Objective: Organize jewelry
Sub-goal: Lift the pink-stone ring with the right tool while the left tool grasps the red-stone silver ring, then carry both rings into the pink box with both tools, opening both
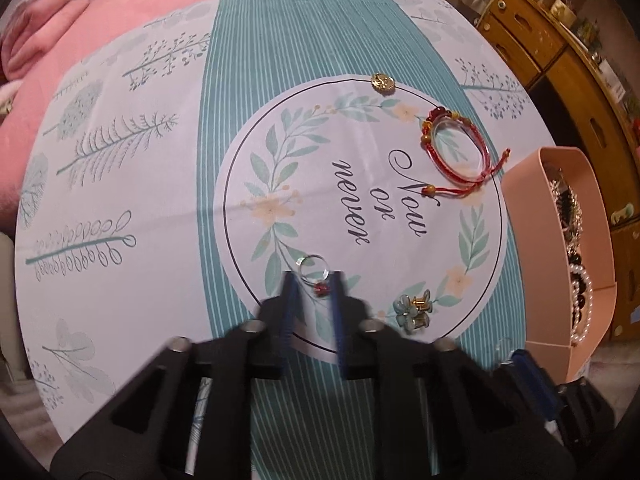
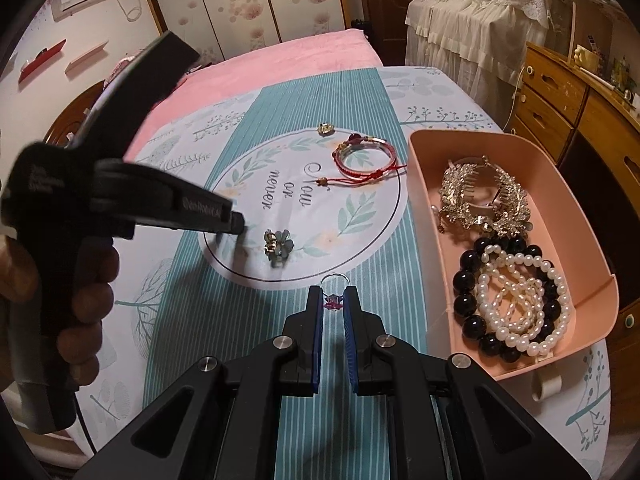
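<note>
Both grippers are matte black plastic with triangular cut-outs in their arms and round silver screw heads at the joints. The left gripper [image 1: 313,296] and the right gripper [image 2: 333,300] each carry blue ribbed pads on the inner faces of their fingers. Seen from the side, the left one has a pistol-style handle, small white lettering on its body and a black cable below the grip.

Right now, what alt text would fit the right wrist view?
The right gripper pinches a small ring with a pink stone over a teal floral cloth. Beside it, a pink tray holds pearl and black bead bracelets.
</note>
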Tool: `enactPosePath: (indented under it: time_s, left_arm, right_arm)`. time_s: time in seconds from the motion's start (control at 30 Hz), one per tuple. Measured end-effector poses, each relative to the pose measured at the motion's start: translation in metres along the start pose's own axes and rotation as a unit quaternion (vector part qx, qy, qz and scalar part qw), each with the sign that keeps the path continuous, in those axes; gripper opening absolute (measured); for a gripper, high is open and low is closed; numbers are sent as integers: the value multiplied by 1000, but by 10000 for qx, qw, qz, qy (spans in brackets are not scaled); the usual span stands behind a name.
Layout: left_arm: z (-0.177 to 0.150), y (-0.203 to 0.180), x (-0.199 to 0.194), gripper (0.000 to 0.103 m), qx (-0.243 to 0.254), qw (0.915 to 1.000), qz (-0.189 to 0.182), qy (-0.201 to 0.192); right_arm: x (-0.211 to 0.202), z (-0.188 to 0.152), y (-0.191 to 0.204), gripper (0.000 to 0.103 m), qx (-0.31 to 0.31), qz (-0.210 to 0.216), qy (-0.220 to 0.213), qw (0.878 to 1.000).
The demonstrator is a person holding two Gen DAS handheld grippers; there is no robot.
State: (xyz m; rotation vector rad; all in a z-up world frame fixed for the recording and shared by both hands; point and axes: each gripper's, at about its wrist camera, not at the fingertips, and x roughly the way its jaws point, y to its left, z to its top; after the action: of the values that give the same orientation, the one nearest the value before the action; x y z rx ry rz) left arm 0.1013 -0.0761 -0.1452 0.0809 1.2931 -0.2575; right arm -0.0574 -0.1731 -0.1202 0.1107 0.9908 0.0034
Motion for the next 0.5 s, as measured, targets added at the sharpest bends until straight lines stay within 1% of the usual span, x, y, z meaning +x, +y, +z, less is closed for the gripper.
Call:
enactPosePath:
  time_s: [0.2,0.3,0.4,0.5]
  left_arm:
    - [-2,3,-4,5,0,10000,-47,10]
    - [-4,-2,-16,5,102,9998,-134,-95]
    - [-6,-16,-39,5,360,9982,-328,-343]
    - [-8,-36,-64,5,724,9936,-583,-634]
  right_arm:
    - [-14,1,0,10,27,-14,-139,9999]
    - [-23,4,-1,10,49,-13,-241,9997]
    - [-41,7,-5,10,97,-64,-472,9988]
    - [-57,13,-15,10,178,-272,-718,9969]
